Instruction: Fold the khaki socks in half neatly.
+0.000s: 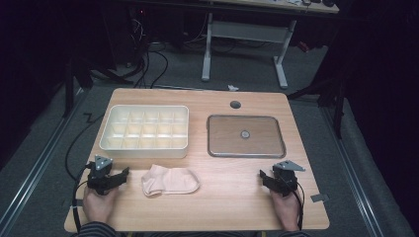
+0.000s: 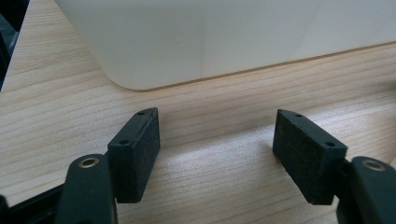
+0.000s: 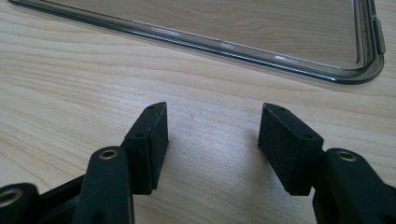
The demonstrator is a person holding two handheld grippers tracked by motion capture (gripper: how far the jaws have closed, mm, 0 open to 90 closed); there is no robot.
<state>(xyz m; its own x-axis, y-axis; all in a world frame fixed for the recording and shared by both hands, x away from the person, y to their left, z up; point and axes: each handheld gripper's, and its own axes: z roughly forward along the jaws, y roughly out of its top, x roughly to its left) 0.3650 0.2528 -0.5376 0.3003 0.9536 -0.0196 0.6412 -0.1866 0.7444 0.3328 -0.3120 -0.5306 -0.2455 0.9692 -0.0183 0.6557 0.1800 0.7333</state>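
- A pale pink sock (image 1: pixel 170 180) lies flat on the wooden table (image 1: pixel 232 195), near the front edge and left of centre. I take it as the thing to be picked up, since it lies nearest a gripper.
- Its long axis runs left to right across the table. The end nearer my left side looks bunched and folded; the other end is rounded.
- My left gripper (image 1: pixel 114 178) rests on the table just to the left of the sock, close to its bunched end but apart from it. Its jaws stand wide open with nothing between them.
- In the left gripper view the two black pads (image 2: pixel 140 154) frame bare wood, with a rounded corner of the white box (image 2: pixel 224 37) just ahead. So this gripper points at the box, and the sock lies off to its right side.
- My right gripper (image 1: pixel 269 178) rests well apart from the sock, over by the table's right edge. Its jaws are also spread wide and empty.
- In the right gripper view, bare wood lies between the jaws and the lid's (image 3: pixel 299 60) rim and corner lie beyond.
- Behind the sock, the white box (image 1: pixel 146 131) sits divided into many small compartments, all empty as far as I can see.
- To its right, a clear flat lid (image 1: pixel 245 136) with a dark rim lies on the table.
- My judgement: the left hand is much nearer, so it should turn right towards the bunched end.
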